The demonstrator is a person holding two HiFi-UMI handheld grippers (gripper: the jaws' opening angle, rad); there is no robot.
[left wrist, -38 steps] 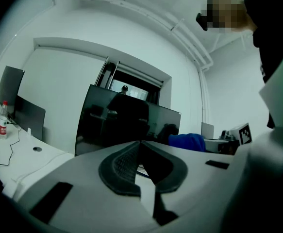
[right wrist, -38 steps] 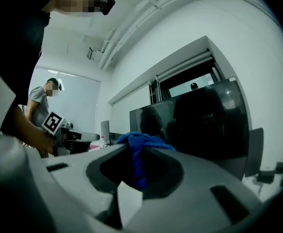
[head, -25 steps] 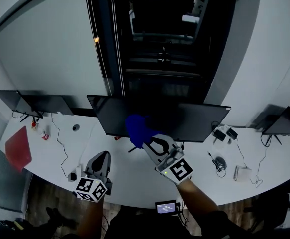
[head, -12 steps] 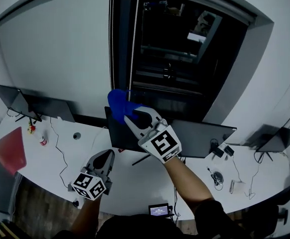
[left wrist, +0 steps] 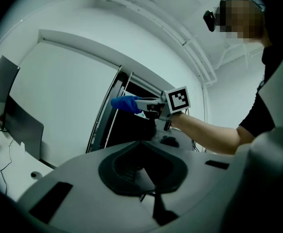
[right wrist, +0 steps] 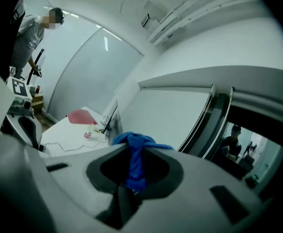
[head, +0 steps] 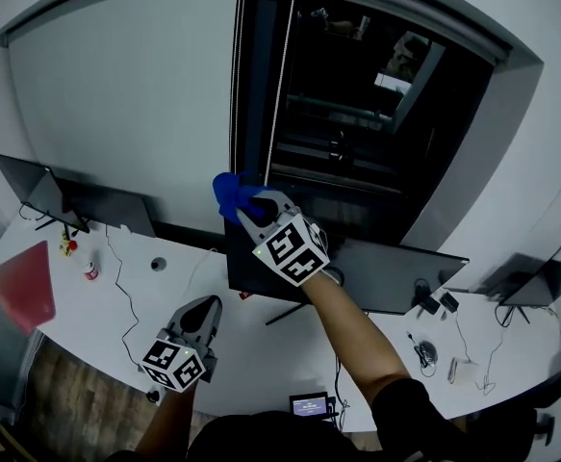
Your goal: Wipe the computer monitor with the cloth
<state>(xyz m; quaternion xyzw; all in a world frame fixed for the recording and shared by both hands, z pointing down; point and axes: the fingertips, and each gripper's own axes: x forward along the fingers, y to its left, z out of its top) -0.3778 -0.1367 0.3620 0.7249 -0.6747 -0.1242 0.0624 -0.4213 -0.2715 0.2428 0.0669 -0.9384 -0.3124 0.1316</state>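
The right tool [head: 243, 206] is clamped on the bunched blue cloth [head: 227, 189], raised just above the top left corner of the dark computer monitor [head: 395, 272]. The left tool [head: 195, 313] has its jaws together on nothing, low over the front of the white desk [head: 97, 306]. A red mat [head: 25, 287] lies at the desk's far left.

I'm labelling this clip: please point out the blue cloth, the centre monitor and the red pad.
blue cloth [head: 230, 192], head view, bunched free end.
centre monitor [head: 405, 275], head view, right half of its dark screen.
red pad [head: 22, 293], head view, its middle.
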